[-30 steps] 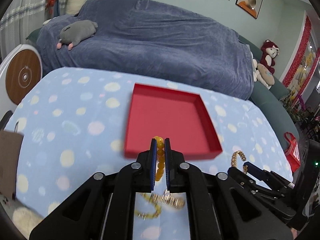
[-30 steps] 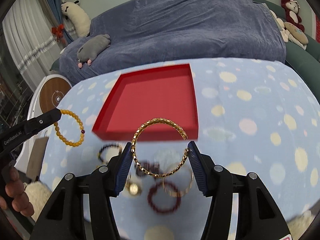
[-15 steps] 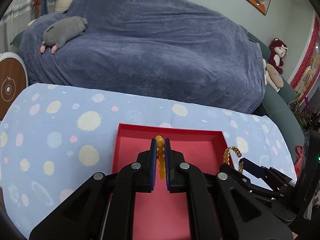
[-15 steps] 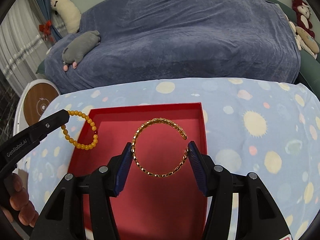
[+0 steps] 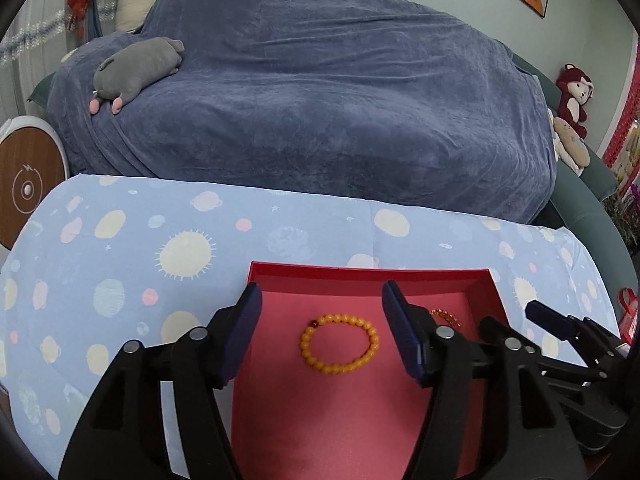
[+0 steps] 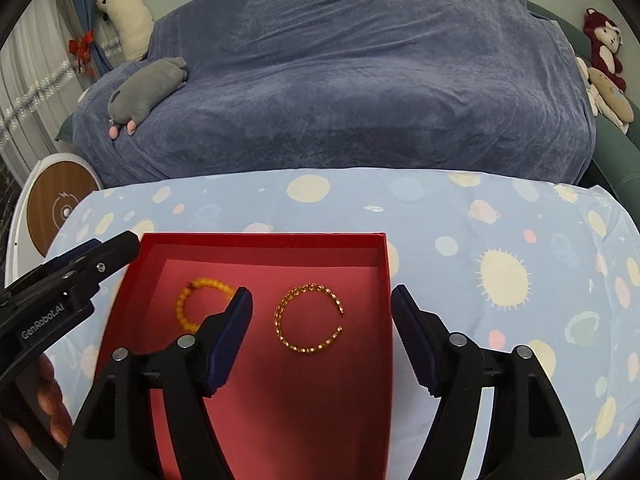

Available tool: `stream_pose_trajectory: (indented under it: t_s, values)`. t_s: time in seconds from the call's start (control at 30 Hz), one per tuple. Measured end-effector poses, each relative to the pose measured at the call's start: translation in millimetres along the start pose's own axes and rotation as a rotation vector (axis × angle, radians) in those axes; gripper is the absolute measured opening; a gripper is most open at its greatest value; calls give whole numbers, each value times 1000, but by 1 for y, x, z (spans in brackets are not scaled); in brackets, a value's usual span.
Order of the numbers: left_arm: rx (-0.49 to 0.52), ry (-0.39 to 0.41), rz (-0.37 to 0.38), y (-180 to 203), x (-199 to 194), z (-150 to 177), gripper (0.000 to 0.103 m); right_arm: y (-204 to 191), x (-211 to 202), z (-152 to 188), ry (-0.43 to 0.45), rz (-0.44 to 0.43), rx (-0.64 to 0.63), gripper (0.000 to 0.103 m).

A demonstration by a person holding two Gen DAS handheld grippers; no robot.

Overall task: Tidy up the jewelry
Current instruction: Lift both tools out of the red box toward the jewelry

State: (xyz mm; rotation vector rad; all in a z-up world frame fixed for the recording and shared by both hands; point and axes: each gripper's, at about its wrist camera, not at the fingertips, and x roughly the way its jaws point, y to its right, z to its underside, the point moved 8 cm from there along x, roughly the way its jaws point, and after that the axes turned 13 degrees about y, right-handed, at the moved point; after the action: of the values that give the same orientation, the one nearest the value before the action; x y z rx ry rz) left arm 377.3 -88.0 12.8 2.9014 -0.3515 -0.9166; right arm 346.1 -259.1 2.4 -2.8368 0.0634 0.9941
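Status: two pieces are placed; both lie flat on the floor of the red tray (image 6: 256,240), which sits on the planet-print tablecloth (image 6: 480,216) in front of the blue-covered sofa (image 6: 340,80).

Left gripper (image 5: 322,334): fingers spread wide and empty; it hovers over the near half of the tray with the yellow bead bracelet (image 5: 339,343) lying between the fingertips, not touching either pad.

Right gripper (image 6: 320,334): fingers likewise spread apart and empty; the gold chain bangle (image 6: 309,319) lies between them, clear of both pads, with its open gap facing right.

Layout in the tray: bead bracelet on the left, bangle on the right, side by side and apart; neither overlaps the other or touches the tray wall as far as the views show; the near part of the tray floor is bare.

Progress judgement: the release step for these two pieces appears complete. No other jewelry is visible in either view, so what remains cannot be determined; any further pieces would lie outside the frame, nearer the operator.
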Motion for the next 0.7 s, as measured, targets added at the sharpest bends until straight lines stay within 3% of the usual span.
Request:
stream_pose_trajectory:
  t_s: [0.3, 0.5, 0.7]
  values:
    - [6, 39, -2, -13, -85, 23, 68, 12, -92, 30, 52, 15, -33, 69]
    - [-30, -3, -34, -34, -142, 81, 69, 19, -144, 93, 10, 37, -30, 69]
    - [-59, -94, -68, -46, -173, 153, 69, 24, -173, 167, -78, 52, 22, 69]
